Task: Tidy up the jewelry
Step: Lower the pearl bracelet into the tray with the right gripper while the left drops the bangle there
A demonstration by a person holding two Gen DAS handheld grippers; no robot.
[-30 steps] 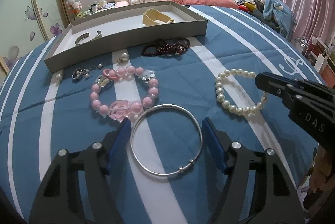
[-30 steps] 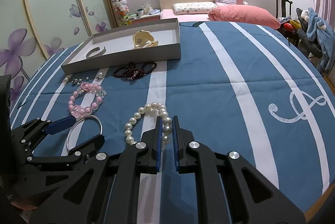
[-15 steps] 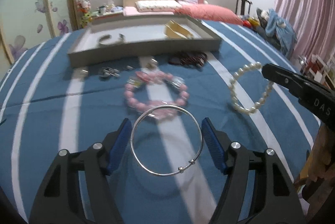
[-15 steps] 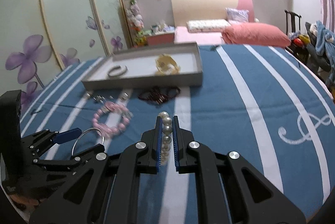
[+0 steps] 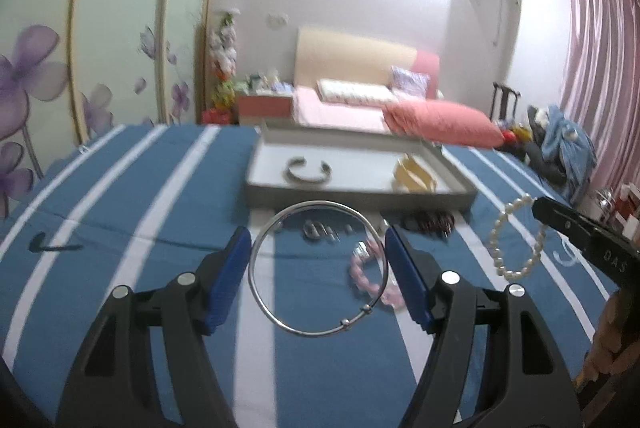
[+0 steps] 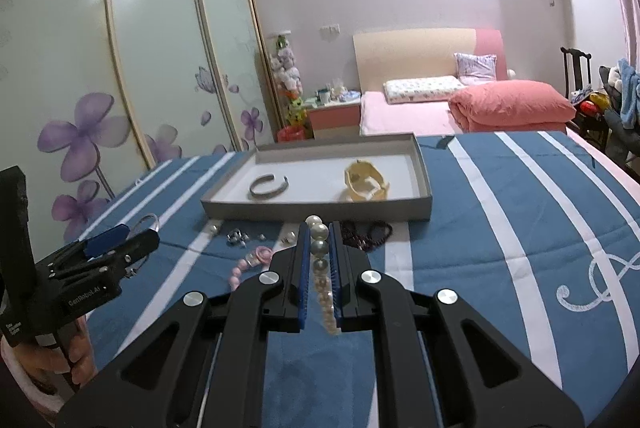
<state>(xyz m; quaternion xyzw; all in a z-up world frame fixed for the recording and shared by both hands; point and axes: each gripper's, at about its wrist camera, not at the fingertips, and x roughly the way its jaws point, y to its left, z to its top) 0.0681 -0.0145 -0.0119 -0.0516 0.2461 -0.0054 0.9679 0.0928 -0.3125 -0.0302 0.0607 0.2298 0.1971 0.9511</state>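
Left wrist: left claw (image 5: 318, 264) clamps silver bangle (image 5: 318, 268); right claw (image 6: 319, 260) clamps pearl bracelet (image 6: 320, 256)

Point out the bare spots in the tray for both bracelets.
Tray floor is bare between the silver cuff and the cream watch, and along the back wall. Crowded: the strip of bedspread just before the tray, with dark beads and earrings.

On the bed (image 6: 500, 228) a tray (image 6: 320, 210) lies far — a cuff (image 6: 269, 186) in its left half, a watch (image 6: 366, 184) right. Near its front wall lie earrings (image 6: 240, 238) left, a bead bracelet (image 6: 370, 233) right — a pink bracelet (image 6: 248, 264) nearer.
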